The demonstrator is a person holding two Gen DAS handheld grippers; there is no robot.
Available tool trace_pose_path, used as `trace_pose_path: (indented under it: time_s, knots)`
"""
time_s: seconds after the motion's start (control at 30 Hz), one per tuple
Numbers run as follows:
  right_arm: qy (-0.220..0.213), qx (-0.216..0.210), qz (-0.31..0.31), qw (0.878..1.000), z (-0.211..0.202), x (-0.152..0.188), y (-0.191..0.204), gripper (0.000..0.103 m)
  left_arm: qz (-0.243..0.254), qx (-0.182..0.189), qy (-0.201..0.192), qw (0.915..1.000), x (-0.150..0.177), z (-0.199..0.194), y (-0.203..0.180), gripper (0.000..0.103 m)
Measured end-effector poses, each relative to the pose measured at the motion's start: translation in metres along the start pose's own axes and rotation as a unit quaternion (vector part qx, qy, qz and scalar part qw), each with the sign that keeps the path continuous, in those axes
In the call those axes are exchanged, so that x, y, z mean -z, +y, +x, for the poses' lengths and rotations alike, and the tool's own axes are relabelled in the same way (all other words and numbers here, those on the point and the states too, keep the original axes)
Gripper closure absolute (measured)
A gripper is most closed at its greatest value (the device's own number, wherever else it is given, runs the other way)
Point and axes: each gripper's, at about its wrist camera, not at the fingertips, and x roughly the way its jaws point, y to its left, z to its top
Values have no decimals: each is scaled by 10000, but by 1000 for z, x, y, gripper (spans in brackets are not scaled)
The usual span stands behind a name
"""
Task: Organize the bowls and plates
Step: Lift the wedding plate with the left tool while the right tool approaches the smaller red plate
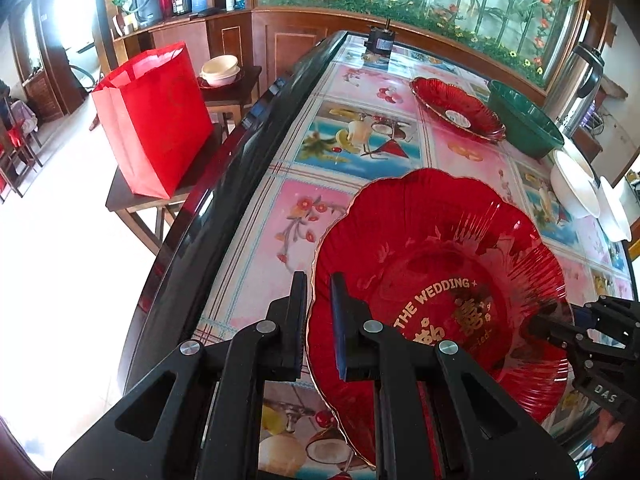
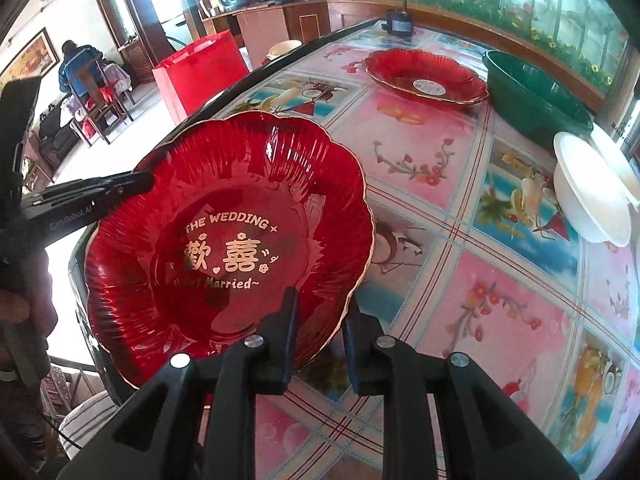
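A red scalloped glass plate (image 1: 440,264) with gold "THE WEDDING" lettering is held above the table, seen also in the right wrist view (image 2: 228,240). My left gripper (image 1: 318,320) straddles its left rim, one finger on each side, shut on it. My right gripper (image 2: 320,336) straddles its right rim likewise and shows at the plate's far side in the left wrist view (image 1: 560,328). A second red plate (image 1: 456,108) (image 2: 426,74) sits farther back on the table. A green bowl (image 1: 524,118) (image 2: 536,96) and white bowls (image 1: 576,188) (image 2: 592,192) stand at the right.
The table (image 1: 256,248) has a flowered, pictured cover and a dark left edge. A red bag (image 1: 156,120) stands on a low side table off the left edge, with white bowls (image 1: 220,70) on a stool behind it. A steel kettle (image 1: 572,84) and small black motor (image 1: 380,42) stand at the back.
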Motion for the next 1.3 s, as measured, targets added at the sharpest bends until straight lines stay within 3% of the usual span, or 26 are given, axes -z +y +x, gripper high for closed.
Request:
trace_pose_path:
  time_s: [0.07,0.2,0.33,0.43,0.73,0.87,1.3]
  knots:
    - [60,-202,137,9997,1,3,-3,79,-35,-30,53,10000,0,1,1,83]
    - [-11,-62,115,9999,-4,8,-2,70,33,-198,61,9998,1,2,2,62]
    - [-97,-100,246,9996,-15,8,-11,67,-1,-323,30,9995,-6,-2,7,62]
    - [-183,-95,407,9990,-23,5,-24,59,38,-420,-8,9991,-14,-5,8,59]
    - [-325,52,669,9972,-34,-5,-52,58,184,-330,-184,9991,-43,-9,-5,59]
    - [-338,55,759,9965,-36,-8,-60,56,293,-263,-187,9990,-51,-6,-16,49]
    - [-249,-5,790,9966,-31,-18,-69,55,506,-121,7,9986,-64,10,-34,49]
